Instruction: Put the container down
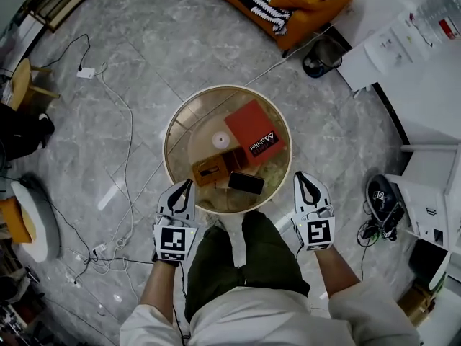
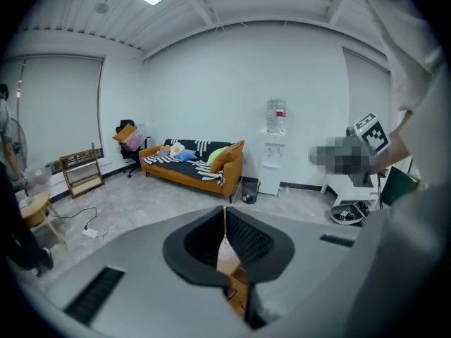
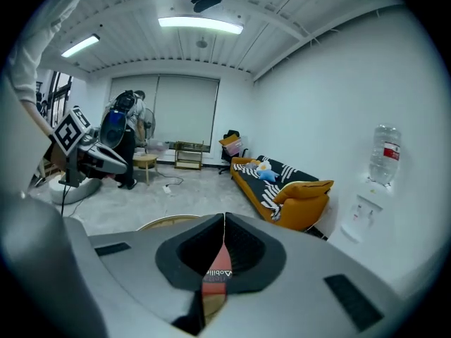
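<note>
The left gripper (image 1: 189, 183) and right gripper (image 1: 299, 176), jaws pressed together and holding nothing, flank the table's (image 1: 216, 89) near rim.

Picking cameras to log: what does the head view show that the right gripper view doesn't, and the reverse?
Head view only: the items on the tabletop, namely a white disc, a brown container and a flat black item, plus the person's legs.

Right gripper view only: a ceiling light, a water bottle and a person by the window.

Both: the orange sofa, the round table's rim and the red box.
</note>
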Available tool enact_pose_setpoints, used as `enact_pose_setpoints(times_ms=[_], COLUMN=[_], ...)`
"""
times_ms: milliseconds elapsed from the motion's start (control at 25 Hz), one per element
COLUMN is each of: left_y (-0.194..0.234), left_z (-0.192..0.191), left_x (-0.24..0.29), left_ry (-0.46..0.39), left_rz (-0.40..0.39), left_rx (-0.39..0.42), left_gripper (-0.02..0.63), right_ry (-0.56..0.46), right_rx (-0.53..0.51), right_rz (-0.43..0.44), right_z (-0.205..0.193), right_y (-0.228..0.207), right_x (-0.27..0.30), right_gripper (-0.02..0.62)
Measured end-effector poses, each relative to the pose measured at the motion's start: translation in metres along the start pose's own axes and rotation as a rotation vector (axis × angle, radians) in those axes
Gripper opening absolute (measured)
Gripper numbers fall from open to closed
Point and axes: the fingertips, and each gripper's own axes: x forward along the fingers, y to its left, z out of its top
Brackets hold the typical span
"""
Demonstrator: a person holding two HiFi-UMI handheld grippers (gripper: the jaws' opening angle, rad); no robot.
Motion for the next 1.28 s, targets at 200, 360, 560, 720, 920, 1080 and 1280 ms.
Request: enact_pose_setpoints(times_ms=[200, 360, 560, 720, 920, 1080, 1280], left_y=[-0.014, -0.022, -0.029, -0.036, -0.042, -0.044, -0.046], left_z=[0.02, 0.035, 0.046, 0.051, 0.059, 0.063, 0.069], left_x=[-0.025, -0.044, -0.064, -0.079, -0.095, -0.1, -0.1], left_ry=[-0.025, -0.048, -0.071, -0.082, -0.093, -0.102, -0.113], left_rz=[0.003, -0.009, -0.022, -0.036, -0.051, -0.053, -0.055], left_rx=[0.009, 0.032, 0.05, 0.062, 0.083, 0.09, 0.092], left_gripper=[0.015, 0.015, 0.015, 0.015, 0.015, 0.015, 0.015], right_ry=[0.0, -0.012, -0.036, -0.048, -0.059, -0.067, -0.075], right_rx=[0.032, 0.043, 0.059, 0.066, 0.082, 0.086, 0.085], right_rz=[-0.042, -0.065, -0.089, -0.11, -0.127, -0.131, -0.122], right_z=[0.011, 0.022, 0.04, 0.049, 0.056, 0.059, 0.063], right_y=[-0.009, -0.006, -0.001, 0.005, 0.011, 0.015, 0.017], right_x=[-0.045, -0.07, -0.094, -0.115, -0.133, -0.136, -0.133], right_gripper=[0.023, 0.023, 0.021, 0.021, 0.021, 0.021, 0.021])
